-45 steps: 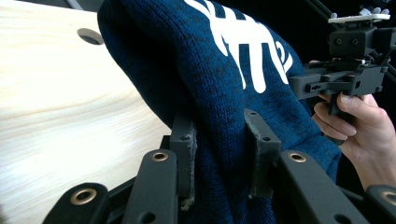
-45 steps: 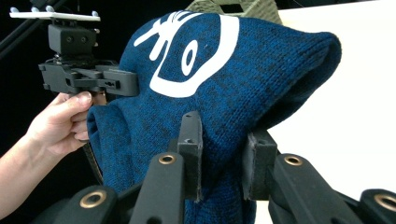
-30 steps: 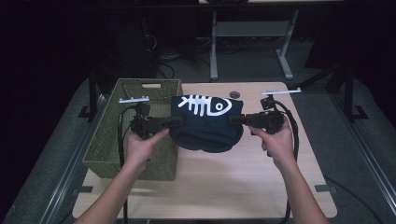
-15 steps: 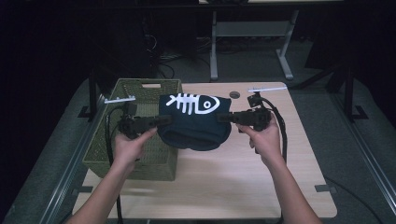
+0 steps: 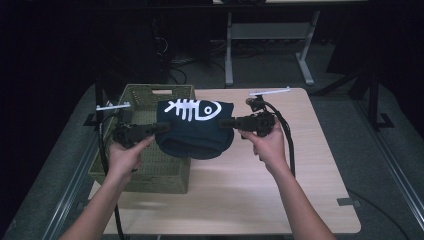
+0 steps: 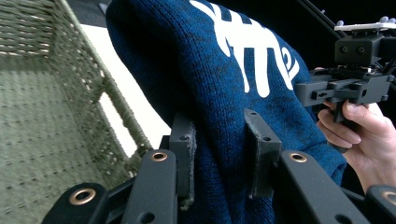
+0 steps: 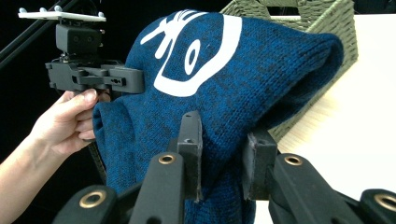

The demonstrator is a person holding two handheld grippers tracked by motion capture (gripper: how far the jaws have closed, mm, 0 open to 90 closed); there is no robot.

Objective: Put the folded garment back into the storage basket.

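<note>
A dark blue knitted sweater with a white fish-skeleton print is hanging between the left gripper and right gripper, each clamping an edge, beside a green woven basket. The left gripper view is revealing the basket's woven floor.

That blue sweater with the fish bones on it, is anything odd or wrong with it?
Nothing looks damaged. The blue sweater hangs in the air, folded, pinched on each side by the left gripper and the right gripper. It sits half over the green basket and half over the table.
</note>
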